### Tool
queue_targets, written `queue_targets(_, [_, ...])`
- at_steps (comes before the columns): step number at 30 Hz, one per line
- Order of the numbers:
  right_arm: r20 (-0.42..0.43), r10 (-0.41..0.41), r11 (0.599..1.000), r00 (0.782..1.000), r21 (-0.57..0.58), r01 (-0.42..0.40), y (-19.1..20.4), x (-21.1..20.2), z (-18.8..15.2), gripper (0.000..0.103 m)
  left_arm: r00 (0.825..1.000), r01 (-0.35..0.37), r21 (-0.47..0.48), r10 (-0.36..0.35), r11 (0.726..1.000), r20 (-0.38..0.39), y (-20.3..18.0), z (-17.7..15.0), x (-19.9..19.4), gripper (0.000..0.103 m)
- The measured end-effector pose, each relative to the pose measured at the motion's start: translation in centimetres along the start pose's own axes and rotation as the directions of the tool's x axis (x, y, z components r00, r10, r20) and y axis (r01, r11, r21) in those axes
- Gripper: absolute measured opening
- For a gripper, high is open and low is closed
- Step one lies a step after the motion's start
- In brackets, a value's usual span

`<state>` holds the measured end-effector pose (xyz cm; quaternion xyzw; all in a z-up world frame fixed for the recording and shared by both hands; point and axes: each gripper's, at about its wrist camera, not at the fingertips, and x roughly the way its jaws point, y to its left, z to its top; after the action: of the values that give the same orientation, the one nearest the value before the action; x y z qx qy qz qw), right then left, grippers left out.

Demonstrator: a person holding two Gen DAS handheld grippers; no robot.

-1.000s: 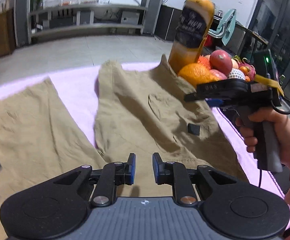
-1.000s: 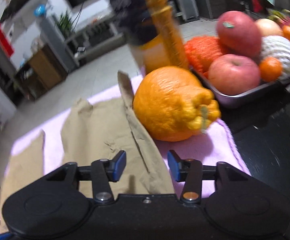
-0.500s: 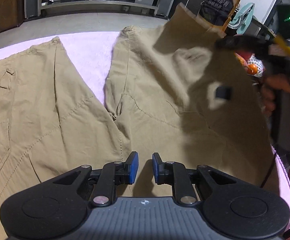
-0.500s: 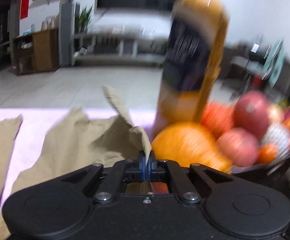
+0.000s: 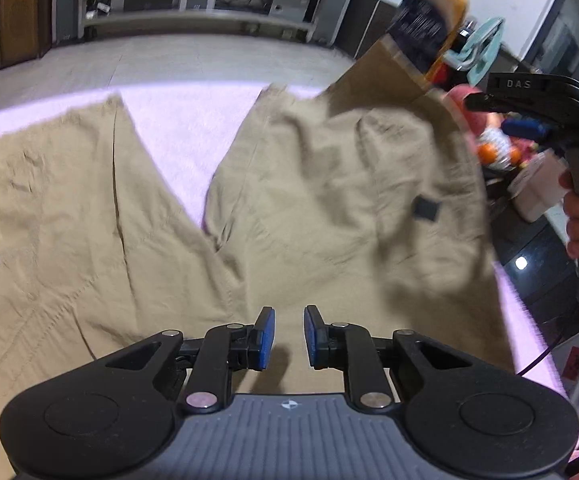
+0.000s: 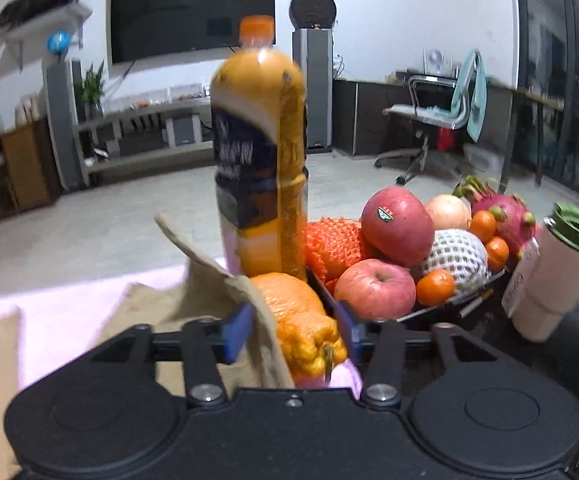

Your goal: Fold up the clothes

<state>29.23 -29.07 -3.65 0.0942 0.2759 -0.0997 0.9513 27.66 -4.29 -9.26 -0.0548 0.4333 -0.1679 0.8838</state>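
Observation:
Khaki shorts (image 5: pixel 297 216) lie spread on a pink cloth (image 5: pixel 177 128), waist toward me, both legs pointing away. My left gripper (image 5: pixel 287 336) hovers just above the crotch area, its blue pads a little apart and empty. My right gripper (image 6: pixel 293 330) is open; the right leg's hem (image 6: pixel 225 280) stands raised between its fingers, loose, brushing the left pad (image 6: pixel 238 330). In the left wrist view the right gripper (image 5: pixel 477 100) is at the lifted outer edge of the right leg.
An orange juice bottle (image 6: pixel 261 168) stands at the cloth's far right corner. A large orange (image 6: pixel 301 320) lies beside it. A metal tray (image 6: pixel 441 304) of fruit and a beige tumbler (image 6: pixel 549 280) stand on the dark table to the right.
My right gripper was shut on the hem half a second ago and has now opened, and the lifted leg is sagging. The left gripper stayed over the crotch with the same gap.

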Motion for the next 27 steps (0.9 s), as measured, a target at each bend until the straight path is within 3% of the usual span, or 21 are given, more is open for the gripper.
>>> queue_targets(3, [-0.01, 0.165, 0.979, 0.986, 0.121, -0.162, -0.8, -3.7, 0.7, 0.054, 0.997, 0.027, -0.006, -0.027, 1.0, 0.075, -0.1, 0.5, -3.4, 0.017])
queue_targets(5, [0.002, 0.277, 0.949, 0.961, 0.154, -0.274, -0.8, -5.7, 0.3, 0.054, 0.991, 0.038, -0.036, -0.033, 0.999, 0.127, 0.4, 0.6, -5.3, 0.018])
queue_targets(7, [-0.06, 0.372, 0.916, 0.926, 0.184, -0.356, -0.5, -5.1, -0.4, 0.051, 0.99, 0.024, -0.093, -0.011, 0.995, 0.14, 1.6, 0.3, -5.7, 0.018])
queue_targets(8, [-0.093, 0.418, 0.897, 0.904, 0.201, -0.394, -0.3, -4.8, -0.8, 0.046, 0.991, 0.011, -0.124, 0.005, 0.992, 0.131, 2.4, 0.0, -5.5, 0.018])
queue_targets(9, [-0.153, 0.459, 0.875, 0.875, 0.245, -0.417, 0.0, -3.6, -1.4, 0.025, 0.995, -0.012, -0.154, 0.027, 0.988, 0.101, 3.2, -0.4, -4.7, 0.016])
queue_targets(10, [-0.217, 0.502, 0.851, 0.837, 0.298, -0.433, 0.2, -2.0, -2.2, 0.012, 0.997, -0.038, -0.182, 0.05, 0.983, 0.063, 4.1, -0.8, -3.6, 0.011])
queue_targets(13, [-0.336, 0.599, 0.785, 0.727, 0.424, -0.452, 0.9, 2.9, -5.7, 0.011, 0.997, -0.073, -0.261, 0.071, 0.963, -0.017, 6.8, -2.1, -0.3, 0.009])
queue_targets(16, [-0.39, 0.659, 0.737, 0.643, 0.509, -0.445, 1.4, 6.9, -8.5, 0.013, 0.998, -0.065, -0.303, 0.063, 0.951, -0.018, 8.5, -3.0, 1.7, 0.009])
queue_targets(18, [-0.419, 0.628, 0.765, 0.656, 0.49, -0.418, 1.4, 8.8, -9.3, 0.015, 0.997, -0.07, -0.302, 0.075, 0.951, 0.003, 8.8, -3.0, 2.0, 0.009])
queue_targets(20, [-0.413, 0.566, 0.802, 0.713, 0.477, -0.36, 0.1, 9.9, -9.6, 0.015, 0.997, -0.076, -0.309, 0.079, 0.948, -0.003, 8.9, -2.7, 2.2, 0.01])
queue_targets(21, [-0.408, 0.533, 0.818, 0.741, 0.472, -0.328, -0.5, 10.5, -9.8, 0.001, 0.996, -0.082, -0.309, 0.083, 0.948, -0.007, 8.8, -2.6, 2.3, 0.011])
queue_targets(22, [-0.39, 0.506, 0.822, 0.769, 0.489, -0.292, -1.6, 10.7, -9.8, 0.0, 0.996, -0.089, -0.302, 0.09, 0.949, -0.011, 8.7, -2.5, 2.3, 0.011])
queue_targets(26, [-0.319, 0.279, 0.896, 0.906, 0.426, -0.126, -3.9, 8.8, -8.1, 0.004, 0.988, -0.152, -0.266, 0.151, 0.952, -0.022, 7.8, -2.3, 1.3, 0.01])
queue_targets(27, [-0.3, 0.234, 0.913, 0.925, 0.394, -0.103, -4.0, 8.0, -7.7, 0.008, 0.986, -0.167, -0.26, 0.168, 0.951, -0.017, 7.7, -2.2, 0.7, 0.01])
